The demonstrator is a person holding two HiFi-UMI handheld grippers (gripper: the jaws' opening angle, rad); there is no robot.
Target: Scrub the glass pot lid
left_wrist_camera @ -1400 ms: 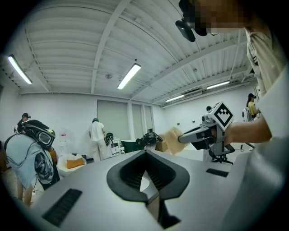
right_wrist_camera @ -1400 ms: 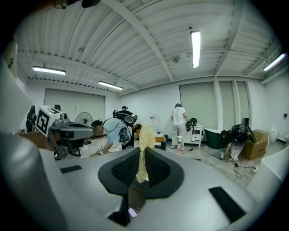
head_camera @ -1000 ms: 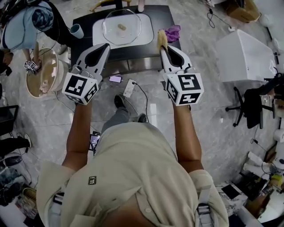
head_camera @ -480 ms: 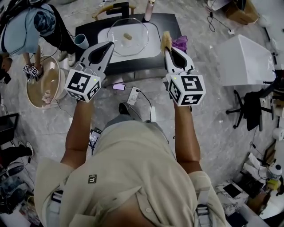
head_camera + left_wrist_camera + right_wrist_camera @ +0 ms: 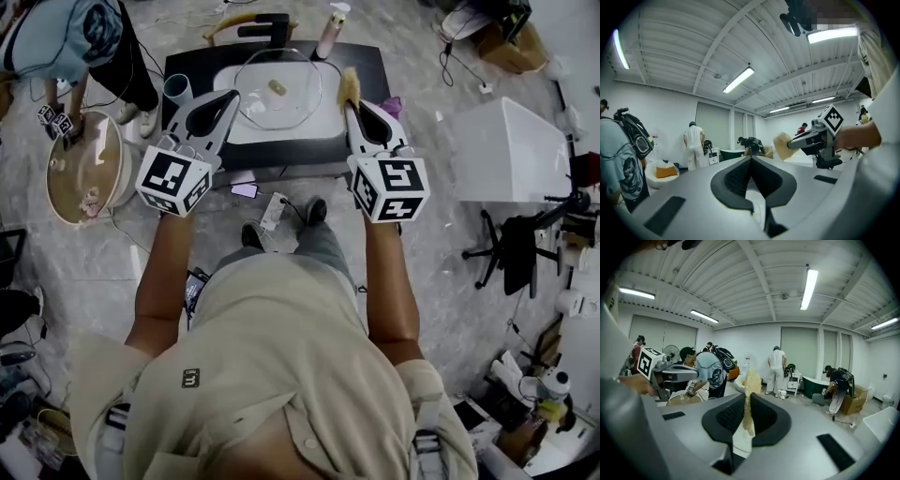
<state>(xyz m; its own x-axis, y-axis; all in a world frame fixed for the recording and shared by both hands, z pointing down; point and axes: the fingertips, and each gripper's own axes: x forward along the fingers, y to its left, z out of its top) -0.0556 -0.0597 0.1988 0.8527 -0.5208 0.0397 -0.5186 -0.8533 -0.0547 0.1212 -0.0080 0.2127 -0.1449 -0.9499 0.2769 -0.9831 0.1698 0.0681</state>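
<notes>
Round clear glass pot lid (image 5: 278,89) with a pale knob is lying flat over a white rectangular basin (image 5: 281,131) set in a black bench (image 5: 180,70); a person in a beige shirt (image 5: 281,375), seen from above, is standing in front of the bench and reaching both arms towards it. The left gripper (image 5: 228,97) is pointing at the lid's left rim, its jaws pressing together with nothing between them; the right gripper (image 5: 354,103) is pointing at the lid's right rim and is clamping a tan fibrous scrubber (image 5: 350,84), which is sticking out past the jaw tips just beside the glass; whether the scrubber is touching the lid cannot be told from these views. In the right gripper view the scrubber is standing upright as a thin strip between the two dark pads. A black tap (image 5: 267,23) and a tall pale bottle (image 5: 330,33) are standing at the far edge of the bench; a teal cup (image 5: 176,89) is sitting at its left end and a purple cloth (image 5: 392,105) is lying at its right end. On the grey marbled floor (image 5: 450,244), a white boxy cabinet (image 5: 511,150) is standing well to the right; a second person in a light blue top (image 5: 75,33) is bending over a round wooden tub (image 5: 80,169) to the left.
</notes>
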